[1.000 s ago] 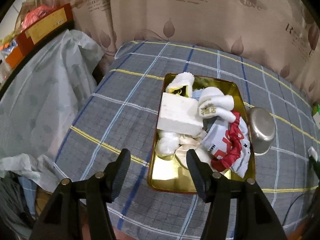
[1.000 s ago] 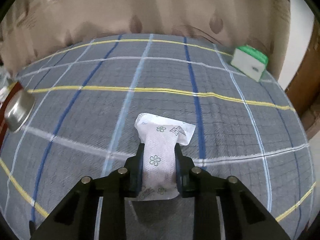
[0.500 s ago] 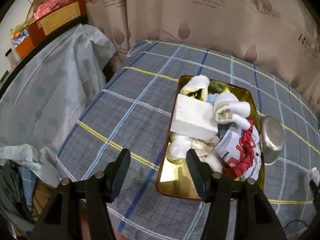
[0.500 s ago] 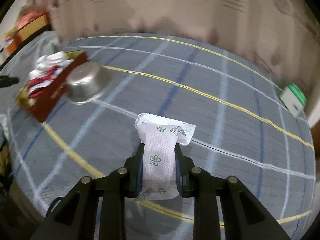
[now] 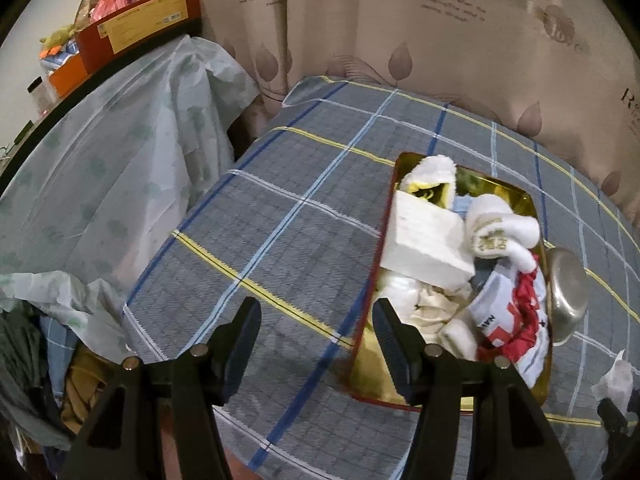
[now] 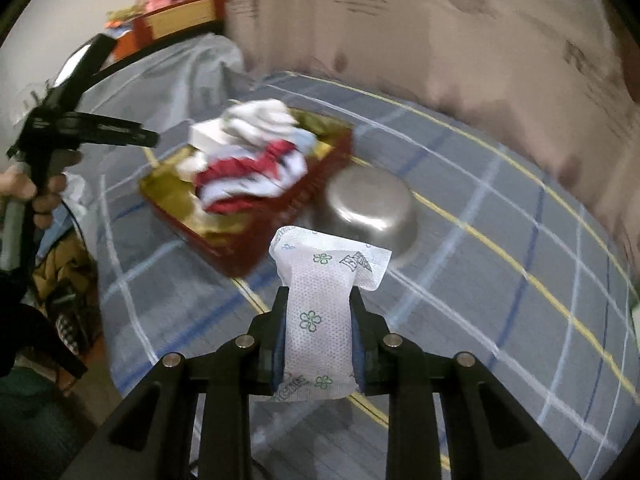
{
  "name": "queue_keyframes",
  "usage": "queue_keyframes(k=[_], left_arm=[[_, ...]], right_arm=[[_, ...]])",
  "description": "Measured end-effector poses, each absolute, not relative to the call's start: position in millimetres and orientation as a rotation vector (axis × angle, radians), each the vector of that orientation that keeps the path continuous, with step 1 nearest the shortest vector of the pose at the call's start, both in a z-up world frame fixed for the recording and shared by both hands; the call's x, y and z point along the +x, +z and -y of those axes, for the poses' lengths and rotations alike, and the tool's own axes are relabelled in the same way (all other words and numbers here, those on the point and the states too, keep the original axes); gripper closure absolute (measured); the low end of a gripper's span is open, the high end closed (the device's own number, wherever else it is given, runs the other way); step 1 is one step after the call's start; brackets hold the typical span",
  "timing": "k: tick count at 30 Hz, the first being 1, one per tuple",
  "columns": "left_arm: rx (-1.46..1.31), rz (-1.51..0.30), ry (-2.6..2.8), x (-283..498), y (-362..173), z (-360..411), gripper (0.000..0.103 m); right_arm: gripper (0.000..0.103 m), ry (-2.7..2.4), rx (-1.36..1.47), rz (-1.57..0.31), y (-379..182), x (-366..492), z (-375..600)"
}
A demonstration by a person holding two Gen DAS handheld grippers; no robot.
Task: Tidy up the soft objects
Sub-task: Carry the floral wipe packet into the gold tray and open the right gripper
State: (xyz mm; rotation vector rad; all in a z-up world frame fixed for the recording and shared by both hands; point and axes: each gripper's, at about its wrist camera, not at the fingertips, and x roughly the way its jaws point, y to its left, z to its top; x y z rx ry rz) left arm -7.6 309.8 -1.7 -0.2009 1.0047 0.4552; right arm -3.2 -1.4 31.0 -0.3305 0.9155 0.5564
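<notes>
A gold tray with red sides [image 5: 516, 194] [image 6: 236, 246] sits on the checked bedcover, piled with soft things: white socks [image 5: 500, 232], a white foam block [image 5: 424, 240], a red and white cloth [image 5: 516, 320]. My left gripper [image 5: 316, 320] is open and empty above the cover, just left of the tray's near corner. My right gripper [image 6: 318, 312] is shut on a white tissue pack with green flowers [image 6: 320, 300], held in the air to the right of the tray. The pack also shows at the left wrist view's right edge [image 5: 614, 376].
A steel bowl [image 5: 568, 292] [image 6: 372, 208] lies upside down against the tray's right side. A draped cabinet [image 5: 100, 168] with boxes on top stands to the left. A curtain [image 5: 440, 40] hangs behind the bed. Clothes lie heaped at the lower left [image 5: 36, 360].
My right gripper has swung left with the tissue pack, from facing the bare right part of the bed to facing the tray and bowl. My left gripper has drifted left and back, still open.
</notes>
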Motion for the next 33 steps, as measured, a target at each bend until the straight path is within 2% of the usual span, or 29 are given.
queue_keyframes(k=[9, 27, 33], left_arm=[[-0.214, -0.991, 0.478, -12.9, 3.0, -322.4, 0.044], [-0.269, -0.972, 0.508, -22.7, 14.4, -346.4, 0.044], [-0.265, -0.977, 0.484, -22.7, 15.3, -338.8, 0.044]], right_arm=[[0.079, 0.643, -0.350, -0.864, 43.9, 12.7, -64.9], [0.079, 0.641, -0.353, -0.862, 10.3, 59.0, -160.0], [0.073, 0.594, -0.377, -0.859, -4.3, 69.9, -173.8]])
